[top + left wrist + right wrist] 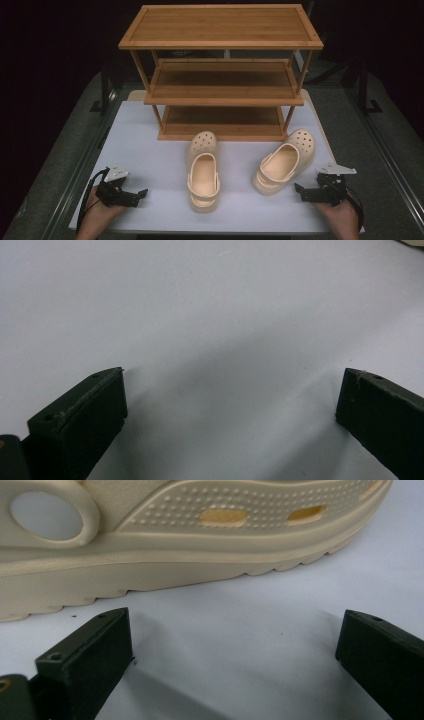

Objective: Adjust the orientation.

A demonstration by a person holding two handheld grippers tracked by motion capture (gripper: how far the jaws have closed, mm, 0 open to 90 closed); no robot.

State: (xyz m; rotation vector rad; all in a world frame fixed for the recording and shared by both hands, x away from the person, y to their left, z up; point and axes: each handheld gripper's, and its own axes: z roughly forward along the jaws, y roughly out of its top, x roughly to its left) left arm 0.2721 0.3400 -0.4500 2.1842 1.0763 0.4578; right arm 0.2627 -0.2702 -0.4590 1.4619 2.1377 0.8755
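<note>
Two cream clogs sit on the white table (150,150) before the wooden rack (222,75): the left clog (203,170) at centre, the right clog (283,161) toward 3 o'clock. The left gripper (141,194), at 8 o'clock, is spread and empty; the right gripper (298,190), at 4 o'clock, gapes just beside the right clog's sole.

Wooden rack on a white table, dark room around

A three-tier wooden shoe rack (221,75) stands at the far side of the white table top (150,165), its bamboo-coloured shelves bare, each with a raised lip along the edge. The top shelf is the widest and sits highest; the lowest rests almost on the table. Grey carpeted floor (55,165) lies to either side of the table, with black stand feet (102,102) on it near the table's far corners. The background is dark.
</note>
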